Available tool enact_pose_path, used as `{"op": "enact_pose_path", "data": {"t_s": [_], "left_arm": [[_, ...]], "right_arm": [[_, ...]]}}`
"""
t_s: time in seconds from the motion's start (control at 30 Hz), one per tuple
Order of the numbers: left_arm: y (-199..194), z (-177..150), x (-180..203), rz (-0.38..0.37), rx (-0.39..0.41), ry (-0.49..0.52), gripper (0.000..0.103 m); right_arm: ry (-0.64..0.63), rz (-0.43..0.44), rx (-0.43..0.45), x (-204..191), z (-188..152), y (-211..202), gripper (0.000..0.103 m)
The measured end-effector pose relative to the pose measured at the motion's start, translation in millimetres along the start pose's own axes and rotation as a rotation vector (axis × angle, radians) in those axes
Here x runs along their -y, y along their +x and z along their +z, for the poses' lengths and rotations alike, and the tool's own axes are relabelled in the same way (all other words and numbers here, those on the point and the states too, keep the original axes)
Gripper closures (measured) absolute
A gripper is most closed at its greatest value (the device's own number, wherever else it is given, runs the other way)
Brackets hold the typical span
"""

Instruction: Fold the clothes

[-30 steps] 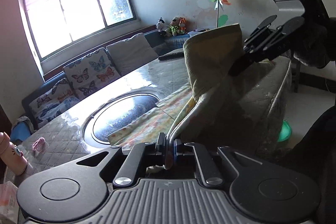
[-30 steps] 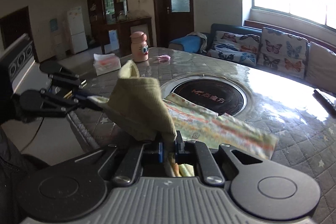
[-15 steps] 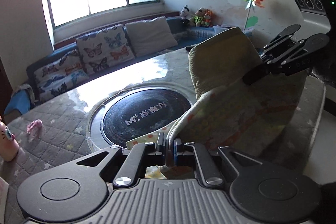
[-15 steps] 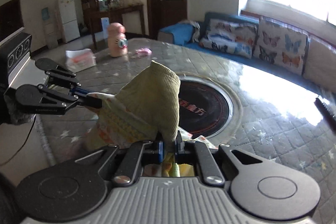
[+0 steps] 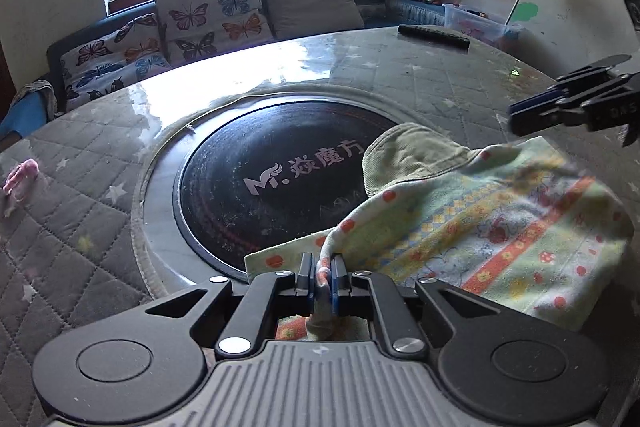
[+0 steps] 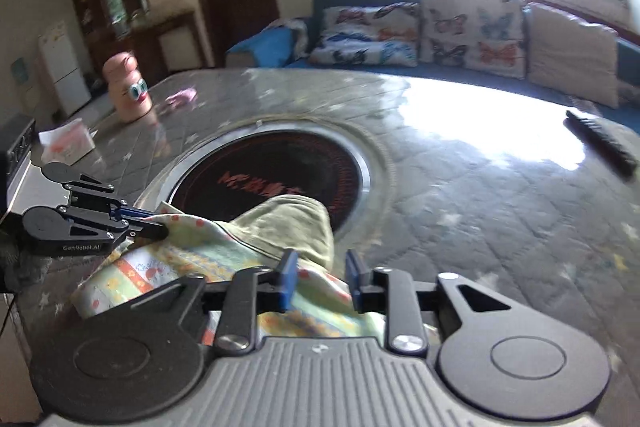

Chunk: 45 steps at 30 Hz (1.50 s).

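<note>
A small garment point(image 5: 500, 227), yellow-green with orange dots and stripes and an olive corduroy inside point(image 5: 408, 155), lies folded over on the table beside the black hob. My left gripper point(image 5: 323, 277) still pinches a fold of its near edge while its jaws begin opening. In the right wrist view the left gripper point(image 6: 160, 223) grips the cloth's left corner. My right gripper point(image 6: 320, 277) has its jaws opening wide; the garment point(image 6: 224, 259) lies under and between them, but the pads do not press it. From the left wrist view the right gripper point(image 5: 516, 115) hovers just past the cloth.
The round table point(image 5: 80, 227) has a quilted grey cover and a black round hob point(image 5: 280, 179) set in its middle. A remote point(image 5: 434, 35), a pink bottle point(image 6: 128, 87), a tissue pack point(image 6: 68, 143) and a pink scrap point(image 5: 20, 175) lie on it. A sofa with butterfly cushions point(image 6: 472, 27) stands behind.
Both grippers came down and forward, lowering the raised garment onto the table by the hob. The right gripper's jaws spread apart and let the cloth go; the left still pinches it.
</note>
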<state>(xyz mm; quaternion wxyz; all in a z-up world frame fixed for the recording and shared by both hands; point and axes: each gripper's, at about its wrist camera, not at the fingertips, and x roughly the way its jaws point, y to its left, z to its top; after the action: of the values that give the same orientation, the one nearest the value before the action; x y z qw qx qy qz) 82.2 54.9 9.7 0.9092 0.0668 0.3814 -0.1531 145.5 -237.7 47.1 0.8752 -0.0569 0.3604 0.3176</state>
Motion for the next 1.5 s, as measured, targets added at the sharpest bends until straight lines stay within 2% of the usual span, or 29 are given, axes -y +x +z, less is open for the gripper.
{"op": "enact_pose_path", "data": {"t_s": [0.07, 0.2, 0.23, 0.3, 0.4, 0.53, 0.6, 0.67, 0.83, 0.97, 1.1, 1.13, 1.17, 1.2, 1.37, 1.5], "left_arm": [[2, 1, 0, 0.002, -0.003, -0.005, 0.09], [6, 2, -1, 0.016, -0.01, -0.019, 0.089], [7, 3, -1, 0.021, -0.01, -0.023, 0.086], [8, 3, -3, 0.033, -0.01, -0.029, 0.081], [7, 3, -6, 0.064, -0.011, -0.047, 0.068], [5, 1, -10, 0.103, -0.015, -0.057, 0.056], [4, 1, -11, 0.116, -0.013, -0.062, 0.055], [0, 1, -11, 0.13, -0.004, -0.066, 0.055], [-15, 6, -4, 0.16, 0.043, -0.068, 0.055], [-33, 8, 18, 0.109, 0.099, -0.046, 0.055], [-39, 8, 46, 0.021, 0.119, 0.001, 0.055], [-38, 7, 52, 0.002, 0.119, 0.014, 0.055], [-37, 7, 58, -0.018, 0.12, 0.027, 0.055], [-36, 6, 64, -0.037, 0.121, 0.041, 0.055], [-25, -4, 87, -0.086, 0.098, 0.116, 0.055], [-17, -14, 91, -0.085, 0.06, 0.127, 0.055]], "right_arm": [[0.04, -0.037, 0.024, 6, -11, -14, 0.065], [0.14, -0.069, 0.063, 18, -34, -35, 0.067], [0.158, -0.072, 0.066, 20, -40, -36, 0.067], [0.185, -0.064, 0.067, 22, -47, -30, 0.077], [0.228, -0.045, 0.085, 25, -55, -21, 0.082], [0.215, -0.064, 0.079, 23, -57, -5, 0.083], [0.197, -0.123, 0.076, 22, -57, 2, 0.083], [0.233, -0.147, 0.08, 28, -59, 0, 0.083], [0.292, -0.122, 0.055, 36, -66, -7, 0.082], [0.305, -0.132, 0.038, 36, -70, 0, 0.082], [0.329, -0.129, 0.045, 37, -68, 4, 0.083], [0.328, -0.129, 0.046, 36, -68, 4, 0.085], [0.328, -0.129, 0.046, 36, -67, 5, 0.093], [0.317, -0.136, 0.052, 35, -66, 4, 0.097], [0.217, -0.184, 0.105, 23, -53, -6, 0.099], [0.21, -0.218, 0.07, 28, -58, 9, 0.099]]}}
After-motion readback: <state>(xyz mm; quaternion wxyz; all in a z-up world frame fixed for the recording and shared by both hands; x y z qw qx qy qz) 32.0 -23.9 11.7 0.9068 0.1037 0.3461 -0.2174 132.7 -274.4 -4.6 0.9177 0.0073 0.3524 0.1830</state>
